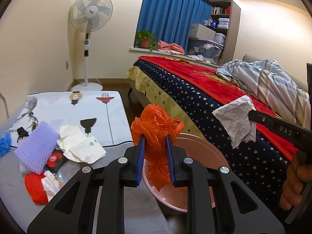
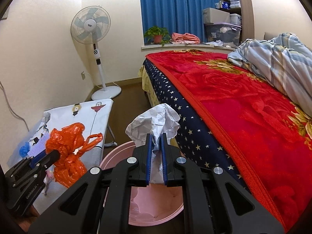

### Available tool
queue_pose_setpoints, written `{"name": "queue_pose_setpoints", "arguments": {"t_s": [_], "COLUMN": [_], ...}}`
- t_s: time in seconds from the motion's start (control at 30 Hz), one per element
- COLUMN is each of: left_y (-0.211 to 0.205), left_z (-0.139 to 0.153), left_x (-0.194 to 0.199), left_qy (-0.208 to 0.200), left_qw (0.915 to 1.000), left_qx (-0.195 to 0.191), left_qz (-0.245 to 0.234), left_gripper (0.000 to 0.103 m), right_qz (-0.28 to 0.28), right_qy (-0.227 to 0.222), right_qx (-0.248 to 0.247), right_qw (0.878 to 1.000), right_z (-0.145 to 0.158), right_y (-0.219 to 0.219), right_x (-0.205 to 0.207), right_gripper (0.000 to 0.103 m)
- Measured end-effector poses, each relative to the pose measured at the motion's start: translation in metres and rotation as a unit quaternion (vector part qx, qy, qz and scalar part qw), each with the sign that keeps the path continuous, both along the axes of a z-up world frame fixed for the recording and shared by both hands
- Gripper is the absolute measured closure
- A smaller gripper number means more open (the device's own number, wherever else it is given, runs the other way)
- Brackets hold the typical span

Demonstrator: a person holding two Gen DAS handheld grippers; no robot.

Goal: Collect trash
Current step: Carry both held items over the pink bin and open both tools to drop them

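A: Left gripper (image 1: 156,136) clamped on an orange plastic bag (image 1: 156,128), blue pads (image 1: 140,152) pressed into both sides of the crumpled film. Held over the rim of a pink basin (image 1: 206,152) on the floor, between a low table (image 1: 109,156) and a bed (image 1: 195,101).

B: Right gripper (image 2: 155,136) nearly closed, pinching a crumpled sheet of white paper (image 2: 154,122). Also above the pink basin (image 2: 156,210), just beside the bed's starry navy edge (image 2: 195,136).

A: Any writing? "DAS" legible in white on the right gripper's black finger (image 1: 284,130), seen from the left wrist view.

B: "GeoRobotAI", or close to it, printed along the left gripper's body (image 2: 29,191) in the right wrist view; last letters hard to make out.

A: More trash lying on the table: a purple foam net sleeve (image 1: 37,146), a white wrapper (image 1: 81,146) with small green characters too blurred to read, a dark packet with a red round logo (image 1: 54,158), a red item (image 1: 35,191) with white tissue next to it, something blue (image 1: 4,144) at the left edge.

B: Small dark label at the hub of a standing fan (image 2: 90,25) near the wall, unreadable. Tablecloth (image 1: 78,105) printed with lanterns and balloons, no words visible.

A: Part of a hand (image 1: 294,183) wrapped around the right gripper's handle at the far right.
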State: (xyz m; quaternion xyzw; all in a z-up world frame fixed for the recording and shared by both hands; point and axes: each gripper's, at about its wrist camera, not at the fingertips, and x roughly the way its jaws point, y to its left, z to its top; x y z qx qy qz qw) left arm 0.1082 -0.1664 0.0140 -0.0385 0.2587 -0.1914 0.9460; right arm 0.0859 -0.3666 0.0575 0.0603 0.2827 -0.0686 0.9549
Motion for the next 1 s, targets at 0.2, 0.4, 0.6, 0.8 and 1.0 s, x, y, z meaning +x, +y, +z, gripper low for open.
{"name": "queue_pose_setpoints", "arguments": {"t_s": [0.2,0.4,0.6,0.8,1.0], "left_y": [-0.015,-0.026,-0.035,-0.024,-0.006], "left_z": [-0.004,-0.007,-0.011,-0.009,-0.003], "left_x": [0.003,0.007,0.008,0.007,0.003], "left_qy": [0.006,0.011,0.011,0.011,0.000], "left_qw": [0.9999,0.9997,0.9993,0.9997,1.0000], "left_qx": [-0.001,0.001,0.011,0.006,0.004], "left_qz": [-0.014,-0.023,-0.033,-0.019,-0.007], "left_gripper": [0.082,0.082,0.055,0.055,0.056], "right_qz": [-0.003,-0.004,-0.010,-0.018,-0.007], "right_qy": [0.003,0.004,0.009,0.008,0.005], "right_qx": [-0.003,-0.006,0.001,0.008,0.007], "right_qw": [1.000,1.000,1.000,1.000,1.000], "right_z": [-0.002,-0.003,-0.005,-0.005,-0.004], "right_y": [-0.001,-0.001,-0.007,-0.013,-0.008], "right_x": [0.000,0.000,0.001,0.000,-0.001], "right_gripper": [0.093,0.093,0.053,0.052,0.052]}}
